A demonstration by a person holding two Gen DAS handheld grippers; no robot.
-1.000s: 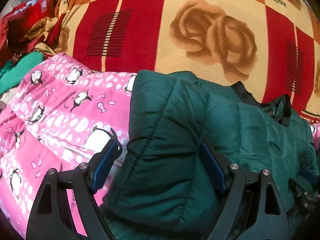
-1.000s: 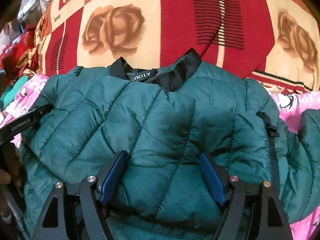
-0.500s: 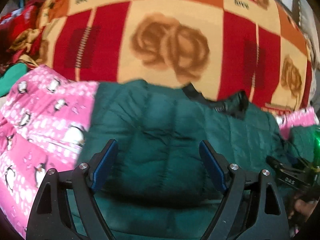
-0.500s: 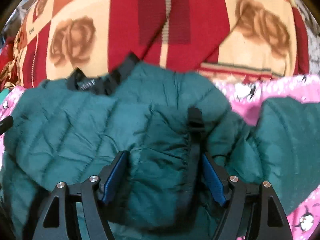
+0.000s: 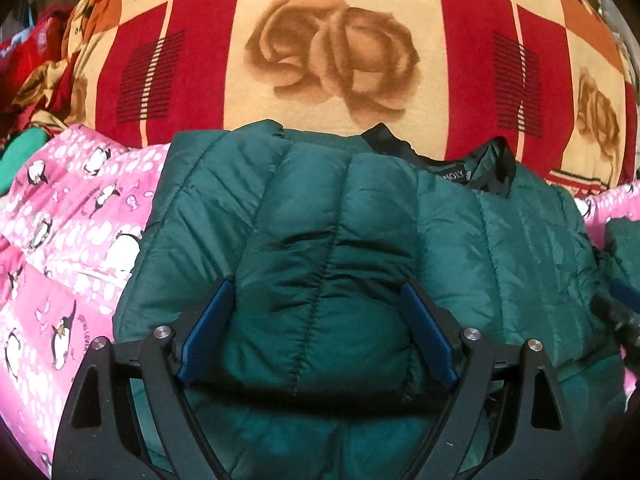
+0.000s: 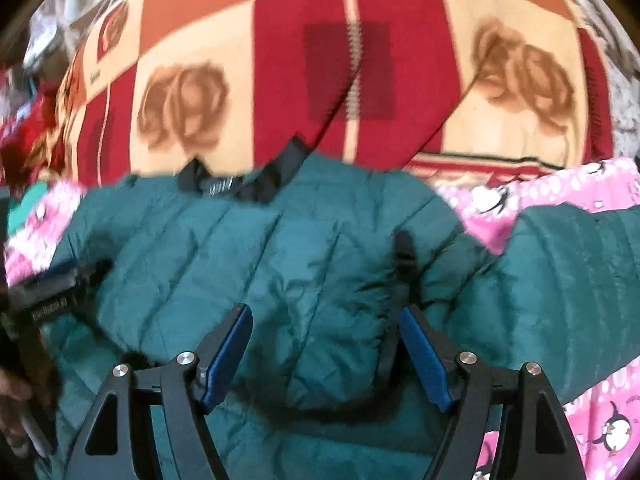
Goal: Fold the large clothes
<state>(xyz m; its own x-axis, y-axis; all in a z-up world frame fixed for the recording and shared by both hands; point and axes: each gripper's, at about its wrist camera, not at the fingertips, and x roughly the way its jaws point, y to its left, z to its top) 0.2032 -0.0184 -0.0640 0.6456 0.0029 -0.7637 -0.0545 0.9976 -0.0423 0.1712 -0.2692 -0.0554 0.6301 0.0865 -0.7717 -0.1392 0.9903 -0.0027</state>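
Your left gripper point(image 5: 316, 332) is opening around the jacket's point(image 5: 500, 248) folded-in sleeve point(image 5: 328, 232). Right gripper point(image 6: 326, 354) spread, holding nothing; that side's sleeve point(image 6: 560, 280) still lies toward the bed's right edge, unfolded.

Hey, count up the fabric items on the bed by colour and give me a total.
Dark green: 1, the puffer jacket
Pink: 1, the penguin blanket
Red and cream: 1, the rose blanket
Light green: 1, a cloth at the left edge
Total: 4, leaving out the blurred red pile behind.

Green quilted jacket point(image 5: 328, 248) lies partly folded, collar away.
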